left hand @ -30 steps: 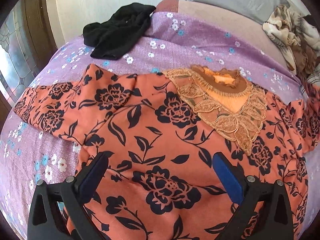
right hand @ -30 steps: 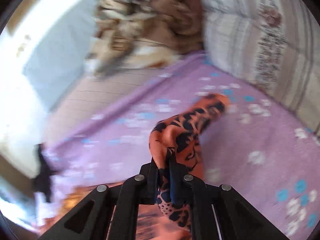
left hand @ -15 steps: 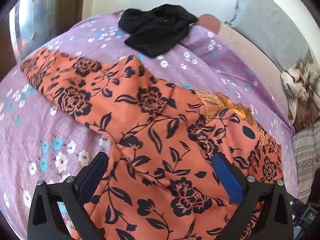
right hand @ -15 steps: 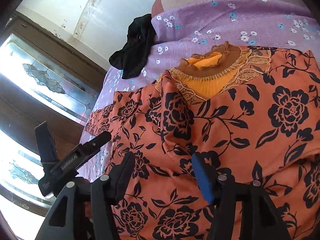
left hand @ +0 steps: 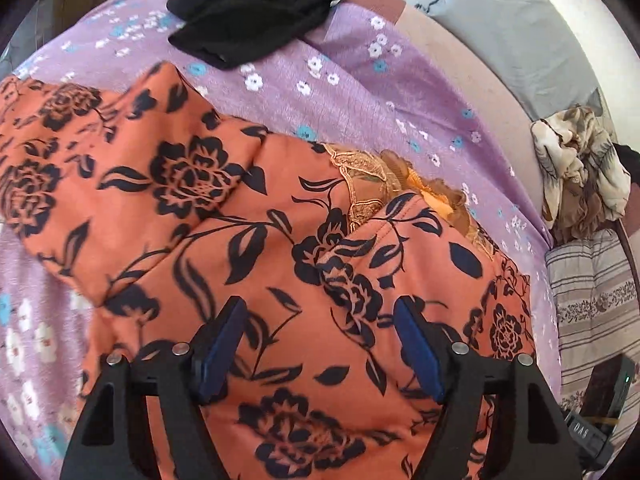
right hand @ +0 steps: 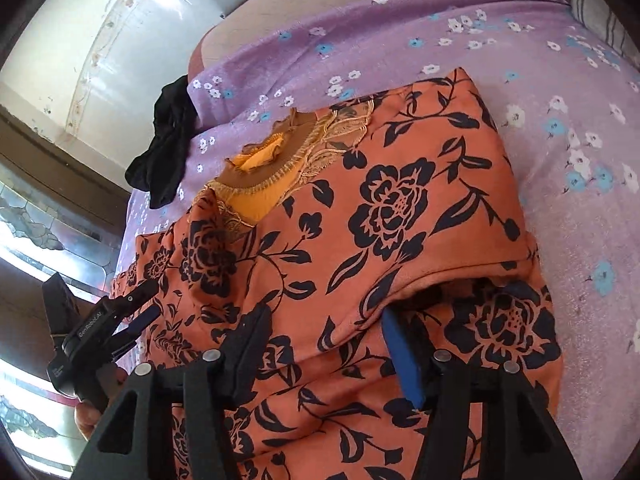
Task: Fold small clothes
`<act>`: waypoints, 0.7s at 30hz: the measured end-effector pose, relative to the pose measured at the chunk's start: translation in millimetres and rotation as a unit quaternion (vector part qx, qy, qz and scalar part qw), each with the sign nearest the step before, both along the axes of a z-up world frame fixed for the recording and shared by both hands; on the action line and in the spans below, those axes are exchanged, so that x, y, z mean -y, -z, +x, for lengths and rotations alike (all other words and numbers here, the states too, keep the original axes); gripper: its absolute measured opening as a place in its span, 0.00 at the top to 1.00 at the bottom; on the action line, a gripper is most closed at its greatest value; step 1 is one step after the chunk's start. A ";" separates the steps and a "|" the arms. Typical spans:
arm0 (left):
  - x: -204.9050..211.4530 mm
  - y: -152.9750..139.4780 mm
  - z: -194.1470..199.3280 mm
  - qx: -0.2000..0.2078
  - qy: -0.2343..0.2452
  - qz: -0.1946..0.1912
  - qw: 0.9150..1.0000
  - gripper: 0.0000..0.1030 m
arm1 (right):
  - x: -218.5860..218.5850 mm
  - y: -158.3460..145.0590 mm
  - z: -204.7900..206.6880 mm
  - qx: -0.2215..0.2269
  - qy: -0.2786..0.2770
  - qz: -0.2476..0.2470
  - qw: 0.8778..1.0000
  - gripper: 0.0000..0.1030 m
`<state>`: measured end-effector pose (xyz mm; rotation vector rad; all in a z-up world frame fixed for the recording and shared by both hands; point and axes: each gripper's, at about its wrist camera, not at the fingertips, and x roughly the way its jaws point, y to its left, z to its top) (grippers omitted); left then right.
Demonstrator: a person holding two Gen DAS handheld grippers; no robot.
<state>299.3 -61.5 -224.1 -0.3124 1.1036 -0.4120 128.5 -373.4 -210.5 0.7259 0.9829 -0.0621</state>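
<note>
**Orange top half-folded on the bed, both grippers empty above it**

On the far left, by the window, the left gripper [right hand: 138, 322] shows in the right wrist view, gripped in a hand [right hand: 86, 412] at the top's left edge. In its own view the left gripper [left hand: 320, 340] hangs over the top's lower middle, jaws spread wide, nothing between the blue pads [left hand: 218, 354]. I cannot tell if the tips touch the cloth.

The top [left hand: 248, 248], orange with black roses, lies spread on the purple flowered sheet [left hand: 360, 92]. Its left sleeve [left hand: 80, 152] stretches out flat toward the left. In the middle sits the gold lace collar [left hand: 368, 188], partly covered by a sleeve end [left hand: 384, 240] laid across the chest.

Beyond the top, near the sheet's far edge, a black garment [left hand: 256, 12] lies crumpled, apart from the top.

To the right, the top's right side is folded inward, a broad flap [right hand: 420, 200] lying over the body with its crease along the right edge. The right gripper [right hand: 328, 344] is low at the flap's near hem, jaws wide apart and holding nothing; its right pad [right hand: 404, 360] sits just under the lifted hem.

Farther right, a beige patterned cloth [left hand: 576, 168] is heaped at the bed's edge, with a striped pillow [left hand: 592, 300] below it.
</note>
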 end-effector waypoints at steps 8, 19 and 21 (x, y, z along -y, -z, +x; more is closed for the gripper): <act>34.3 8.2 23.8 -0.024 0.028 -0.028 0.999 0.39 | -0.8 22.3 11.9 -0.025 0.009 0.012 1.000 0.43; 38.0 -10.1 9.8 0.053 0.030 0.028 0.998 0.94 | 0.2 22.9 13.0 -0.022 0.005 0.015 1.000 0.44; 33.2 -24.8 3.1 0.072 0.027 0.015 0.997 0.94 | 1.3 22.2 11.8 -0.023 0.007 0.019 1.000 0.44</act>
